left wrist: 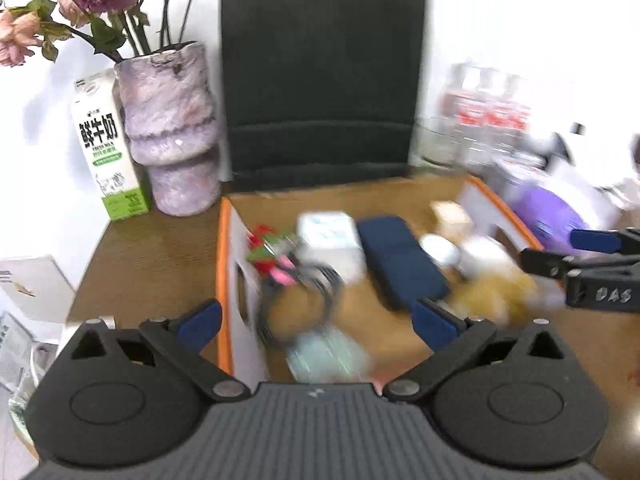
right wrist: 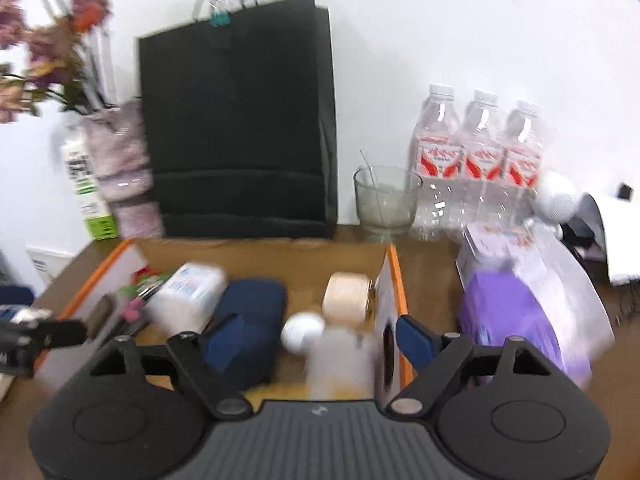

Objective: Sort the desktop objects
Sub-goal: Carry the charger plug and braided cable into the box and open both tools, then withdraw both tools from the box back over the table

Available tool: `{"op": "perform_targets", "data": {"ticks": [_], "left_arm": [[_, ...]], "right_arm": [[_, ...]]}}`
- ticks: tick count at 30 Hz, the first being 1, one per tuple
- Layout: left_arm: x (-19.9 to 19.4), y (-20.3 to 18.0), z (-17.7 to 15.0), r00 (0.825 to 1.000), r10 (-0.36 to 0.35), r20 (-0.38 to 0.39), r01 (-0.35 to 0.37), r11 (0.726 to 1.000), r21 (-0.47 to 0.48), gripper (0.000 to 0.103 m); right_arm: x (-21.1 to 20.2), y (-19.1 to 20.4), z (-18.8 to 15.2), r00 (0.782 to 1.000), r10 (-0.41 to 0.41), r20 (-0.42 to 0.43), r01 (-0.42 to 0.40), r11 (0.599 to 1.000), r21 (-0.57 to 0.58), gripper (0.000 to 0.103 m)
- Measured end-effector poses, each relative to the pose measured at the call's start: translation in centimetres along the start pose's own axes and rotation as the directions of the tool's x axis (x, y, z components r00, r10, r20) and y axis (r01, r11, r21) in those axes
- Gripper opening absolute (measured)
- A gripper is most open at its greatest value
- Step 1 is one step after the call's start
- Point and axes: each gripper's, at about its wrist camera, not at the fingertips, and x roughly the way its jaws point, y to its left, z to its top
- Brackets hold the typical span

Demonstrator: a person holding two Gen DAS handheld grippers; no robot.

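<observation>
Both tools, left [left wrist: 316,316] and right [right wrist: 316,338], gape above the cardboard box [left wrist: 226,264].

The left gripper [left wrist: 316,320] and right gripper [right wrist: 304,340] look alike: matte black linkage arms with silver pivot screws, blue finger pads [left wrist: 434,322], round black housings and a ribbed grey body. White "DAS" lettering marks one finger.

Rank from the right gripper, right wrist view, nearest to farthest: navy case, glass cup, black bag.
1. Navy case: in the box, just past the right gripper, left of centre.
2. Glass cup: behind the box, right.
3. Black bag: against the wall, left of the cup.
</observation>
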Motion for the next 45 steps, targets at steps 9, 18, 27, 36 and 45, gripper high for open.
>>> {"op": "perform_targets", "data": {"ticks": [9, 18, 27, 36, 45], "left_arm": [[-8.4, -3.7, -14.0, 0.993, -0.071, 0.092, 0.075, 0.996, -0.042, 0.103], [-8.4, -4.8, -21.0, 0.998, 0.002, 0.063, 0.005, 0.994, -0.108, 0.103], [-6.5, -6.3, -21.3, 0.995, -0.071, 0.077, 0.083, 0.981, -0.174, 0.103], [-4.3, -7.8, -20.1, 0.999, -0.038, 0.036, 0.042, 0.992, -0.121, 0.103], [-4.2, -7.4, -18.7, 0.999, 0.009, 0.042, -0.005, 0.996, -0.087, 0.103]], "right_arm": [[-9.5, 1.4, -12.3, 0.999, 0.031, -0.009, -0.031, 0.999, -0.037, 0.096], [-14.3, 2.4, -19.8, 0.99, 0.143, -0.019, -0.143, 0.988, -0.05, 0.098], [-16.0, 0.6, -22.1, 0.979, 0.184, 0.09, -0.186, 0.982, 0.023, 0.103], [-14.2, -0.2, -21.7, 0.985, 0.174, 0.009, -0.174, 0.98, 0.098, 0.103], [-13.8, -2.2, -21.9, 0.976, 0.214, 0.03, -0.215, 0.947, 0.239, 0.103]]}}
